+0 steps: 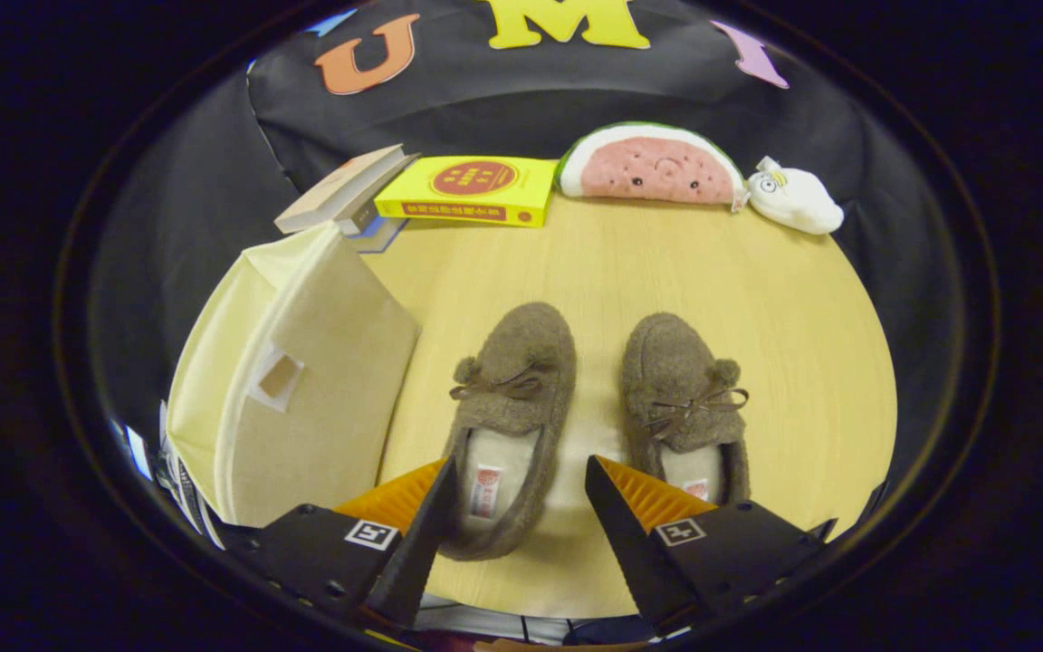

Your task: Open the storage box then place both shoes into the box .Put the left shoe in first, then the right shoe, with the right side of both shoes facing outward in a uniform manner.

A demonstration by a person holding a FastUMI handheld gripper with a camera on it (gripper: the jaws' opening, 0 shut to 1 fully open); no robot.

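Two shoes sit on the round wooden table [784, 299], and neither has gone into the box, so by my reading the task is at its very start. Going from the left: the cream fabric storage box [304, 380] stands at the left side of the table, beside the shoes, and its lid looks closed, with a small pull tab showing on the face toward the gripper; opening it seems to be the first step left. Just right of the box lies the left shoe [508, 407], a brown fuzzy slipper with a bow, toe pointing to the far side and heel near. The right shoe [684, 398] lies parallel to it, a little apart. The gripper [512, 507] hovers near the heels with its fingers spread wide apart, holding nothing; the left shoe's heel shows between them. At the far edge, left to right, lie a grey book [340, 190], a yellow book [467, 188], a watermelon plush [653, 165] and a white plush toy [795, 201]. Left to do: open the box, then load left shoe, then right.
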